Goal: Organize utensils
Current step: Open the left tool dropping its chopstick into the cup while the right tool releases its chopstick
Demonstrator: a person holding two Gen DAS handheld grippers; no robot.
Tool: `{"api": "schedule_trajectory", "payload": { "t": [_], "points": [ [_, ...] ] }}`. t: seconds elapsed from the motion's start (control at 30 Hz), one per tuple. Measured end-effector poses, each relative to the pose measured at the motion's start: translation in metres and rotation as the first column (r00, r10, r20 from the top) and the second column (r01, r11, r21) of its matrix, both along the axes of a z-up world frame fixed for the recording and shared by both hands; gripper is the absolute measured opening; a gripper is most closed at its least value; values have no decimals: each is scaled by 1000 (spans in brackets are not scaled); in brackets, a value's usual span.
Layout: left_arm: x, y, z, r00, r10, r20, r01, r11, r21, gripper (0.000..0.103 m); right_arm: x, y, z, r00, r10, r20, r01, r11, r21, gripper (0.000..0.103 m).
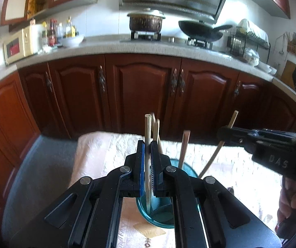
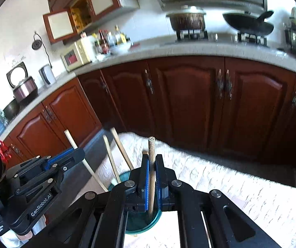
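Note:
My left gripper (image 1: 147,144) is shut on a pale wooden chopstick (image 1: 147,130) that stands upright, its lower end inside a teal glass cup (image 1: 162,221). Other chopsticks (image 1: 184,148) lean in that cup. At the right, my right gripper (image 1: 223,134) is shut on a slanted chopstick (image 1: 215,157) that points down toward the cup. In the right wrist view, the right gripper (image 2: 151,159) clamps its chopstick (image 2: 151,144) above the cup (image 2: 142,226). The left gripper (image 2: 79,152) is at the left, gripping its chopstick (image 2: 71,139). Two more chopsticks (image 2: 110,159) rest in the cup.
The cup stands on a white textured cloth (image 1: 110,150) over a table. Beyond it run dark red cabinet doors (image 1: 141,91) under a counter (image 1: 110,47) with a pot, a wok, a microwave and bottles. A hand (image 1: 292,202) holds the right gripper.

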State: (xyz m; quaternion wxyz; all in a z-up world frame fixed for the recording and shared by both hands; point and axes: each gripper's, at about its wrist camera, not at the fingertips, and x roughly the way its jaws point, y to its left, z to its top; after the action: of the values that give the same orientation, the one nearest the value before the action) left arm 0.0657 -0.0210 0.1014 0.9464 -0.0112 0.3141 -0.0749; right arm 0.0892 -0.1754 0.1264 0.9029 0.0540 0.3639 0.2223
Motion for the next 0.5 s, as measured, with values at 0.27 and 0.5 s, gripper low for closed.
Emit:
{"api": "schedule_trajectory", "payload": {
  "t": [0.27, 0.5],
  "points": [
    [4, 1, -15, 999, 3, -43, -4, 1000, -27, 4, 7, -11, -19, 998, -4, -60, 8, 997, 72, 9],
    [-5, 1, -9, 999, 2, -45, -5, 998, -62, 34, -8, -17, -26, 997, 5, -71, -1, 999, 51, 22]
  ]
}}
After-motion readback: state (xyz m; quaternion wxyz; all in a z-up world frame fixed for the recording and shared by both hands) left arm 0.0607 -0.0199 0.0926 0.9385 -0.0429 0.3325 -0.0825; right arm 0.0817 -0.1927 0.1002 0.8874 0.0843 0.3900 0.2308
